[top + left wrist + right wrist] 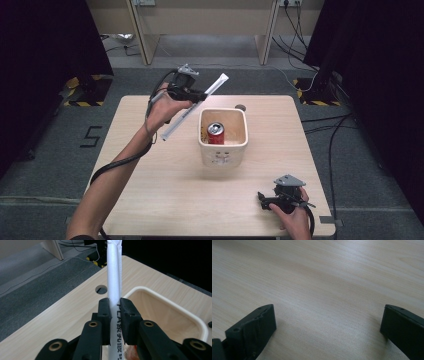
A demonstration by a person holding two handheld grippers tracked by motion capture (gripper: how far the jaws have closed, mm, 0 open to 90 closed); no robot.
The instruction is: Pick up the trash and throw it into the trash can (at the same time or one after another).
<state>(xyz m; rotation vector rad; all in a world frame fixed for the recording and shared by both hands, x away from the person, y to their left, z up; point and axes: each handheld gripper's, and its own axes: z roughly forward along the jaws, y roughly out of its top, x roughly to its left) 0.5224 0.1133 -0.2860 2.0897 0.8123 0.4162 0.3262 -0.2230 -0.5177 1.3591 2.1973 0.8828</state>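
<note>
Wrapped straw [113, 277] clamped between left gripper [115, 315] jaws, held above tabletop [165, 190] left of bin; lower end cut off, print reads "PLA", rest hard to read. Right gripper [328, 322] near, jaws wide apart over bare wood. Farther: cream bin [223, 150], front marking illegible, holds red can [216, 134], brand unreadable.

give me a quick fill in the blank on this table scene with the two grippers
1. The left gripper is shut on a long white paper-wrapped ____.
2. A red drink can stands inside the cream square plastic ____.
3. The right gripper has its jaws ____ over the light wooden table.

Missing words: straw; bin; open
</note>
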